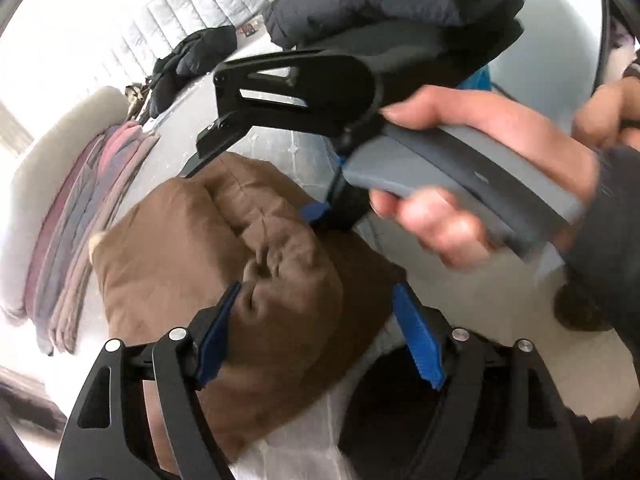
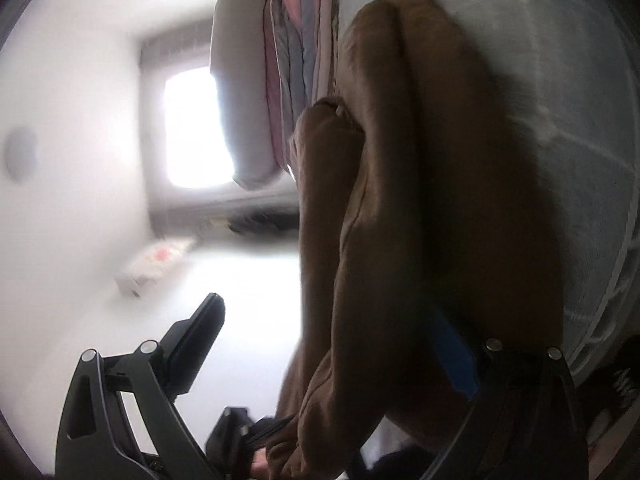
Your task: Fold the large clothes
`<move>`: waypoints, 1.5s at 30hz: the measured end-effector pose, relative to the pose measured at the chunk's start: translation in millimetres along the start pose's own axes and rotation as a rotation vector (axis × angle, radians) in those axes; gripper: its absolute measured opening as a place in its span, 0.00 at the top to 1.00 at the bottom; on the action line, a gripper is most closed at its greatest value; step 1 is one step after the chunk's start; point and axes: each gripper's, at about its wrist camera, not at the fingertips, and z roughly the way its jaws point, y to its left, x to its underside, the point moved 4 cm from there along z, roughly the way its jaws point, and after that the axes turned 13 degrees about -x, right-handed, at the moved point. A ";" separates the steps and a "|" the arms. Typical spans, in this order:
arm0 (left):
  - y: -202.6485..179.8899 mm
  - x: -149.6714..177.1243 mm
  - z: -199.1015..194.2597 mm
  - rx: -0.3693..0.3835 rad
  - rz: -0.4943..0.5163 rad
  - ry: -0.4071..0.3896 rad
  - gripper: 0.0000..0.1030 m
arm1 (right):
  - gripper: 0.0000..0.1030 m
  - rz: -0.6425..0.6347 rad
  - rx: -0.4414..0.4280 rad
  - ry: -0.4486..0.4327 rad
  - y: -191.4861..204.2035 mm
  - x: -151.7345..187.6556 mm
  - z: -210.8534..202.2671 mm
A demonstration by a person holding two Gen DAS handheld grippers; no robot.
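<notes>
Left wrist view: left gripper [image 1: 316, 340] is hanging jaws apart over the folded brown garment [image 1: 224, 264] at frame center, gripping nothing. A hand [image 1: 480, 176] is holding the right gripper's handle at right; dark jacket [image 1: 384, 4] at top. Right wrist view: right gripper [image 2: 332, 344] is standing open, brown garment [image 2: 420, 200] between its fingers, contact unclear; only here the window [image 2: 192, 128] is showing.

The brown garment [image 1: 208, 248] is soft matt cloth, the bed [image 1: 276, 148] quilted fabric, the left tool [image 1: 320, 336] matt black plastic with ribbed blue pads [image 1: 420, 344].
</notes>
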 end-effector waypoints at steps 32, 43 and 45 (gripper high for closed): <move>217.3 104.7 48.8 0.371 -0.820 -0.026 0.29 | 0.53 -0.251 0.206 0.062 -0.6 -41.8 21.4; 180.5 101.6 91.6 0.407 -0.755 0.022 0.23 | 0.74 -0.439 0.244 0.047 54.6 -83.0 64.4; 176.4 103.9 93.8 0.426 -0.756 0.009 0.22 | 0.75 -0.480 0.343 0.048 54.8 -74.3 55.2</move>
